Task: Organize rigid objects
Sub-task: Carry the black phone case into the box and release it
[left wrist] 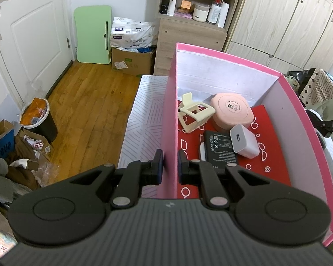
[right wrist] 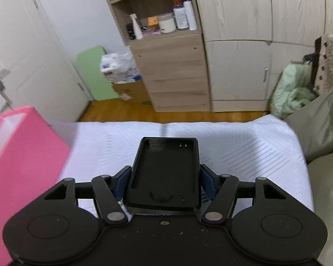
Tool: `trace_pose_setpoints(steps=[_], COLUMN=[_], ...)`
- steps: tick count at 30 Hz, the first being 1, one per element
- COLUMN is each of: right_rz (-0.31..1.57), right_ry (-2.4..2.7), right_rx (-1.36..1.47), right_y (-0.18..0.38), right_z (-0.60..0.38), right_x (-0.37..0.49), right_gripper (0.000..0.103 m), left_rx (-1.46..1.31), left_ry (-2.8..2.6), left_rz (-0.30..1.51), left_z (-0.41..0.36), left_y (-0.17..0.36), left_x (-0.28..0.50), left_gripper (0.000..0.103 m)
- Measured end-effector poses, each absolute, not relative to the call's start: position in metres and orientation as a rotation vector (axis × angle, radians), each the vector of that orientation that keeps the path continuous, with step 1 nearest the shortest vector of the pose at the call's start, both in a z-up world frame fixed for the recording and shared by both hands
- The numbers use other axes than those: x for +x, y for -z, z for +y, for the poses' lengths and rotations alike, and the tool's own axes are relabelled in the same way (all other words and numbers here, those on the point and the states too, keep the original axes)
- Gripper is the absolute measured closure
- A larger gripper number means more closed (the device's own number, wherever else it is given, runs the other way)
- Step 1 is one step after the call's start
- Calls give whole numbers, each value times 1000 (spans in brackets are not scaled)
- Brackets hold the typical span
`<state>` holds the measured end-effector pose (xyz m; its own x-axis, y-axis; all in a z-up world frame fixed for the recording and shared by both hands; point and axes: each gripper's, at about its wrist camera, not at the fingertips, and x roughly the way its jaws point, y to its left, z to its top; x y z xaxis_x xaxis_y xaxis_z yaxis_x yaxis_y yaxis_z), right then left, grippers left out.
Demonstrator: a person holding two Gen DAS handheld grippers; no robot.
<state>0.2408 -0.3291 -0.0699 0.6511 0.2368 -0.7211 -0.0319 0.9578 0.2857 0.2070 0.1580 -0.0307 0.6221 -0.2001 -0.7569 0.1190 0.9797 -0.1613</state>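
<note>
My left gripper (left wrist: 170,161) is shut on the left wall of the pink box (left wrist: 169,102). Inside the box, on its red floor, lie a cream phone stand (left wrist: 194,113), a pink round case (left wrist: 232,110), a white charger plug (left wrist: 244,141) and a black battery (left wrist: 219,146) that rests on a white item. My right gripper (right wrist: 165,180) is shut on a black battery charger tray (right wrist: 164,175) and holds it above the white bedsheet (right wrist: 244,146). The pink box also shows at the left of the right wrist view (right wrist: 26,146).
The box stands on a white patterned sheet (left wrist: 144,119) at the bed's edge. A wooden floor (left wrist: 88,102), a bin (left wrist: 38,117) and cardboard boxes (left wrist: 131,61) lie to the left. A shelf unit (right wrist: 171,66) and wardrobe (right wrist: 255,44) stand ahead. Bedding (right wrist: 326,133) is at the right.
</note>
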Motion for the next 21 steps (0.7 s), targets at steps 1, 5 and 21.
trace_pose_setpoints(steps=[1, 5, 21], right_rz=[844, 788, 629], right_ry=[-166, -185, -638], right_rx=[273, 218, -13], right_y=[67, 47, -43], right_z=[-328, -311, -169], right_x=[238, 223, 199], right_gripper=[33, 33, 35], left_rx=[-101, -102, -140], left_ry=[183, 183, 187], left_rz=[881, 881, 874], left_z=[158, 158, 163], left_y=[31, 31, 32], left_x=[207, 207, 204], left_gripper=[92, 92, 92])
